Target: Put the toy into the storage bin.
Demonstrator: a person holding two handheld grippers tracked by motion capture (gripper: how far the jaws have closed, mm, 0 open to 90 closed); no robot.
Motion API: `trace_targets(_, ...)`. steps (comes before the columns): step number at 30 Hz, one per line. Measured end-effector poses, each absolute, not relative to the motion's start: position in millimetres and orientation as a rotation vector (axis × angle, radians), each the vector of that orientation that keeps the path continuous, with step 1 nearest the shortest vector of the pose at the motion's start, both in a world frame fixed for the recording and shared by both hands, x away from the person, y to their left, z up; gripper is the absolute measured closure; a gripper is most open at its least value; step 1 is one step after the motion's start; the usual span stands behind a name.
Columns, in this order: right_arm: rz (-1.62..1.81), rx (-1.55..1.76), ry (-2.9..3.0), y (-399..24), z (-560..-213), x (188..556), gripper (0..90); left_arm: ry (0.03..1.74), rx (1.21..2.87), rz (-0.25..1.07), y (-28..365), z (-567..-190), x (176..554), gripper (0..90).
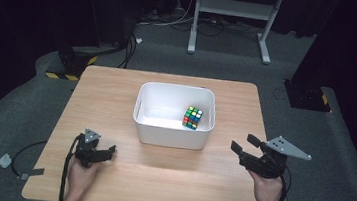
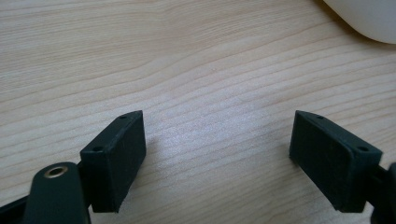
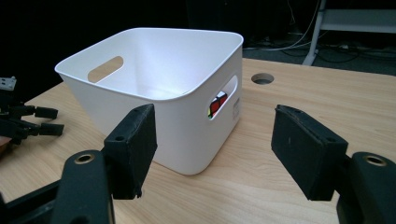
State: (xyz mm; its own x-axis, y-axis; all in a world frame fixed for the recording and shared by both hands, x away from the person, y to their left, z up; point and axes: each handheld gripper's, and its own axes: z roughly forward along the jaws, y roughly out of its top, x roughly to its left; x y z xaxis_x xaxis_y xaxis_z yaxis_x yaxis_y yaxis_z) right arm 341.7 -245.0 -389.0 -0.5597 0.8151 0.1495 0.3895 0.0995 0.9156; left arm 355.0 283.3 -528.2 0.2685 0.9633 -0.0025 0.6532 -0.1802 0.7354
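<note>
Cube (image 1: 192,117) lies inside the bin (image 1: 163,134) at table (image 1: 117,89) centre, toward its 4 o'clock corner; left tongs (image 1: 111,149) at 8 and right tongs (image 1: 243,143) at 4 stand apart, empty, flanking clear.

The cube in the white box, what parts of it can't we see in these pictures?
- Puzzle cube, high view: its underside and far faces are turned away, and its stickers are too small to count.
- The cube, right gripper view: the white box wall hides it; a red and yellow bit peeks through the handle slot.
- White box, left gripper view: cut off by the top right edge, so its inside is hidden.
</note>
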Motion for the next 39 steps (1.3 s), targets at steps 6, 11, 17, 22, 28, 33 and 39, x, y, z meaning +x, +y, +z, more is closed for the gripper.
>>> trace_targets(6, 1.448, 1.181, 1.992, -244.6, -394.0, 337.8, 31.1, 1.456, 1.916, 0.636, 283.3, -528.2, 355.0, 18.5)
trace_targets(11, 1.448, 1.182, 1.998, -244.0, -397.9, 335.4, 31.1, 1.456, 1.916, 0.636, 283.3, -528.2, 355.0, 18.6)
trace_targets(17, 1.446, 1.189, 2.005, -243.1, -404.4, 333.6, 31.2, 1.458, 1.915, 0.638, 283.1, -528.2, 354.9, 18.6)
trace_targets(22, 1.424, 1.192, 2.010, -241.4, -410.4, 332.3, 31.2, 1.457, 1.916, 0.638, 283.1, -528.2, 354.9, 18.6)
trace_targets(28, 1.400, 1.194, 2.022, -239.1, -417.1, 330.9, 31.1, 1.456, 1.916, 0.638, 283.2, -528.2, 354.9, 18.5)
trace_targets(33, 1.401, 1.212, 2.024, -239.5, -423.7, 330.3, 31.2, 1.457, 1.916, 0.638, 283.1, -528.2, 354.9, 18.6)
trace_targets(39, 1.387, 1.229, 2.026, -239.4, -432.1, 330.9, 31.2, 1.456, 1.916, 0.638, 283.2, -528.2, 354.9, 18.6)
